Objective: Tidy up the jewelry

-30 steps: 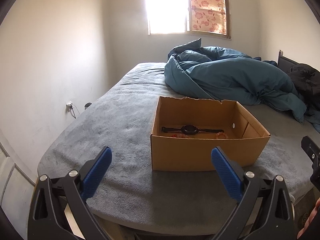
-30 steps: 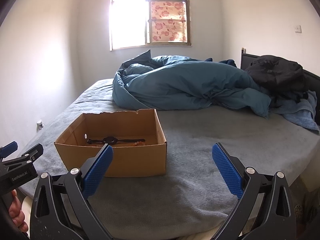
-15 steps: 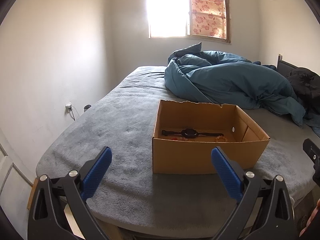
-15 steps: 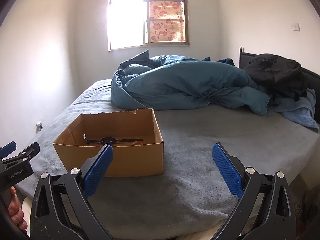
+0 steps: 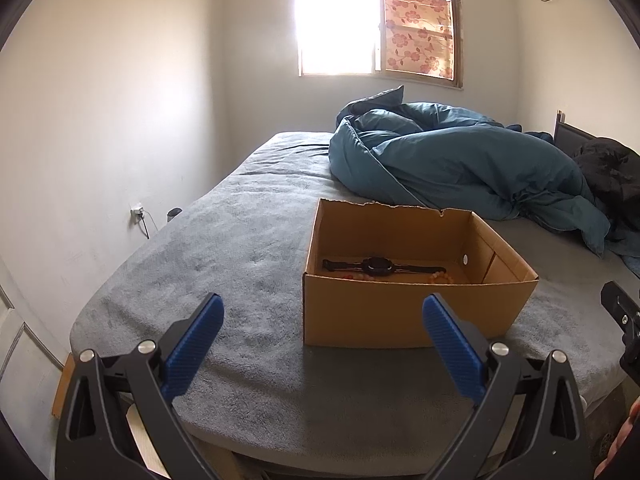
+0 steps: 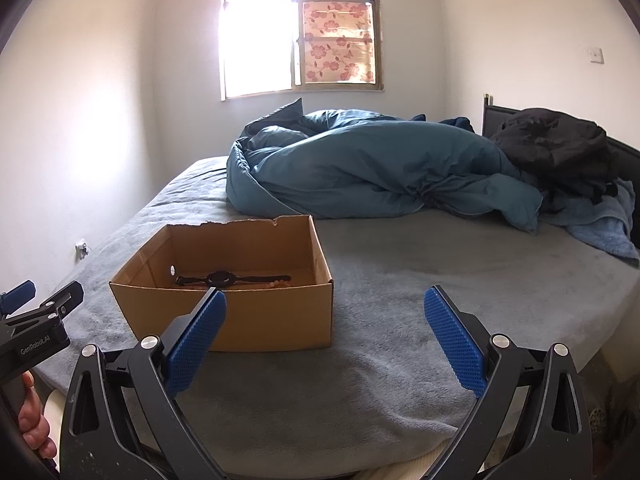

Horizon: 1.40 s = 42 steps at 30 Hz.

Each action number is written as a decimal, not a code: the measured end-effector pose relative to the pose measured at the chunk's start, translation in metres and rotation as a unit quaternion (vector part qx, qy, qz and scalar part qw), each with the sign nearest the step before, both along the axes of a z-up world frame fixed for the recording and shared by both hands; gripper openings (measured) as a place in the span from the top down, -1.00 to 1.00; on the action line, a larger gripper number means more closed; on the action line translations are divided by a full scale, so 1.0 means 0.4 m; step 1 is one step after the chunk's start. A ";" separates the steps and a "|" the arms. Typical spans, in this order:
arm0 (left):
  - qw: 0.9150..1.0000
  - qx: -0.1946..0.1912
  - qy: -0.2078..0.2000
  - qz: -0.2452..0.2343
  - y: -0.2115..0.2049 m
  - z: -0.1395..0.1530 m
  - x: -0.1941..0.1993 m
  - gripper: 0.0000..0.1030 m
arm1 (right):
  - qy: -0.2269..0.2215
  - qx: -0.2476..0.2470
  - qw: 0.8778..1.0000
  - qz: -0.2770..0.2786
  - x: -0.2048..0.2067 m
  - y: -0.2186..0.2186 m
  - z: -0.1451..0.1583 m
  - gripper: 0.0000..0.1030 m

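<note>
Fingers (image 5: 196, 344) of left gripper (image 5: 322, 316) and right gripper (image 6: 325, 312) spread wide, empty, short of cardboard box (image 5: 400, 312).

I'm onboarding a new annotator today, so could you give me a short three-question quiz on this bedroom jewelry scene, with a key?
1. True or false: the black watch lies on the grey bedspread, outside the cardboard box.
2. Multiple choice: the left gripper and the right gripper are A) both shut on jewelry, B) both open and holding nothing, C) one open, one shut.
3. Fill in: the orange items beside the watch in the box are ____.

Key:
1. False. The watch lies flat on the floor of the box.
2. B.
3. Beads, mostly hidden by the box's near wall.
</note>
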<state>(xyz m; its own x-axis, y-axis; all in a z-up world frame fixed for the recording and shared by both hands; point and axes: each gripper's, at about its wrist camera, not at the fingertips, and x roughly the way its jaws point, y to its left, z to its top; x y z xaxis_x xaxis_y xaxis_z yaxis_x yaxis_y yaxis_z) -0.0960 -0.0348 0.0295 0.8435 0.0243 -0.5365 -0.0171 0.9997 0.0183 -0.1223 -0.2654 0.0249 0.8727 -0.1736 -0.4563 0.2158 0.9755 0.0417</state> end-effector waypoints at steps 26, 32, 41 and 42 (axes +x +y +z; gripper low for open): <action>1.000 0.004 0.013 0.006 0.003 -0.007 0.007 -0.89 | 0.005 0.000 1.000 -0.001 0.002 0.003 -0.005 -0.85; 1.000 0.004 0.017 0.011 0.006 -0.011 0.007 -0.89 | 0.005 0.002 1.000 -0.002 0.001 0.003 -0.007 -0.85; 1.000 0.002 0.018 0.013 0.008 -0.011 0.007 -0.89 | 0.004 0.002 1.000 -0.001 -0.001 0.004 -0.007 -0.85; 1.000 0.003 0.018 0.013 0.008 -0.011 0.007 -0.89 | 0.005 0.002 1.000 -0.001 -0.001 0.004 -0.007 -0.85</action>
